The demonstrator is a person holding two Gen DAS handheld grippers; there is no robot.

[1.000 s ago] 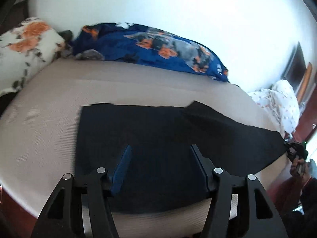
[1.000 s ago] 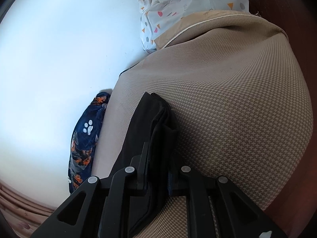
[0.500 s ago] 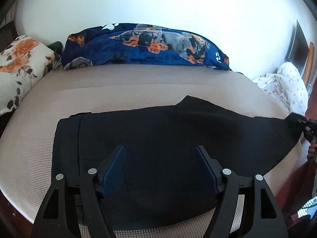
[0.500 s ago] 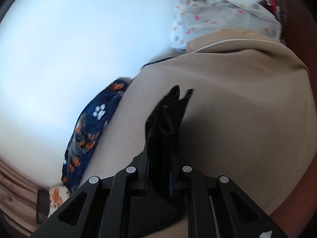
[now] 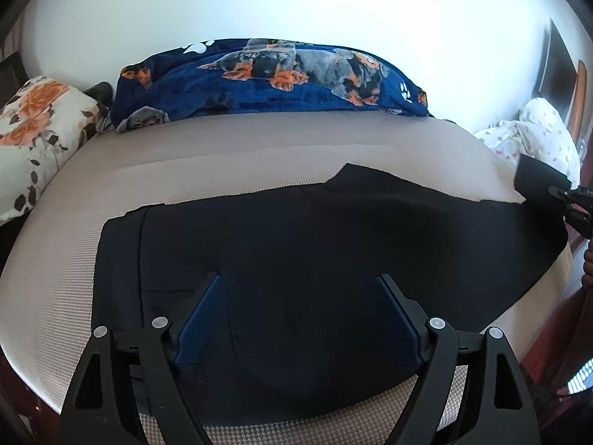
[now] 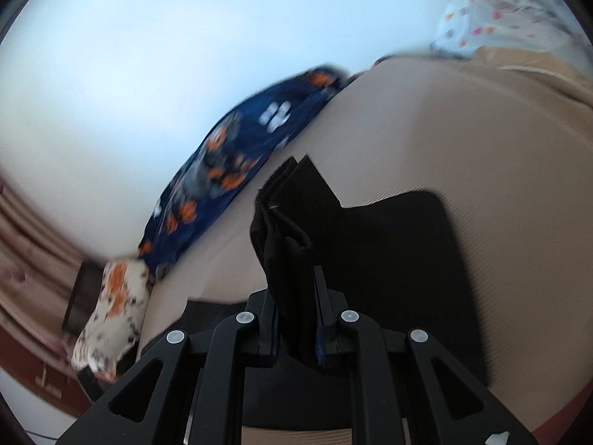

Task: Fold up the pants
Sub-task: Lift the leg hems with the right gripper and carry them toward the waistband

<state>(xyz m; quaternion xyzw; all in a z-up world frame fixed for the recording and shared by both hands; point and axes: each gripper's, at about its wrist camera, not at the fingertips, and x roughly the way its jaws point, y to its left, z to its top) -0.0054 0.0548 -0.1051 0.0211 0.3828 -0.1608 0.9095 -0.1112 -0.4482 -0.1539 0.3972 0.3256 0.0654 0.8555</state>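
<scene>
Black pants lie flat across the beige bed, waistband at the left, legs running right. My left gripper is open and empty, hovering over the seat of the pants. My right gripper is shut on the bunched leg hems of the pants and holds them lifted above the bed. In the left wrist view the right gripper shows at the far right edge with the raised hem.
A blue dog-print blanket lies along the wall behind the pants. A floral pillow is at the left. A white patterned cloth sits at the right end. The bed's front edge is close below my left gripper.
My right gripper has lifted the leg hems higher and swung them leftward over the bed. My left gripper has shifted right along the pants, staying open.
</scene>
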